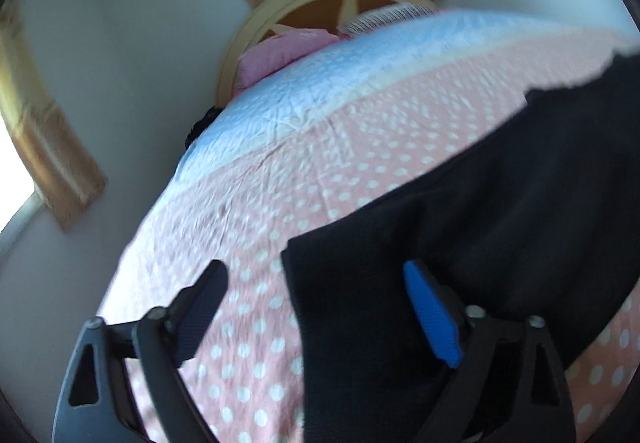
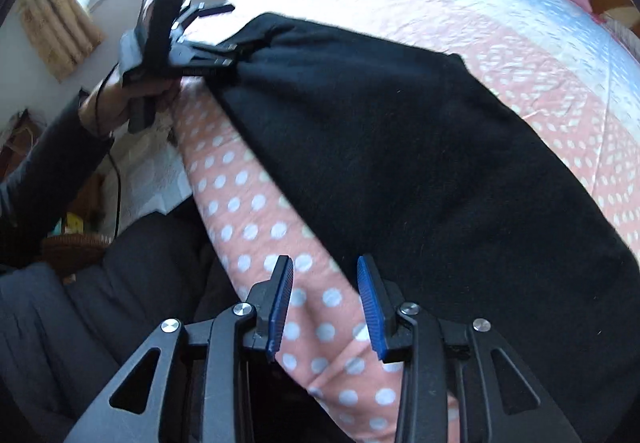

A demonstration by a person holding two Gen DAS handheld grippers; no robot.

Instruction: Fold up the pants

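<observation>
Bed (image 2: 256,211) with dotted pink cover carries black pants (image 2: 400,163); left gripper (image 1: 316,307) wide open, empty; right gripper (image 2: 325,307) part-open, empty.

Left gripper (image 1: 316,311) over the bed (image 1: 304,171), jaws spread wide, nothing between them. Black pants (image 1: 480,211) on the polka-dot cover, right blue pad seemingly over the cloth edge. Pink pillow (image 1: 280,51) by the headboard (image 1: 256,31).

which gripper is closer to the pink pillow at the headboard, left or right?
Left, as far as the views show. The left gripper is open over the pants' end, further up the bed toward the pink pillow. The right gripper is open at the bed's near edge.
</observation>
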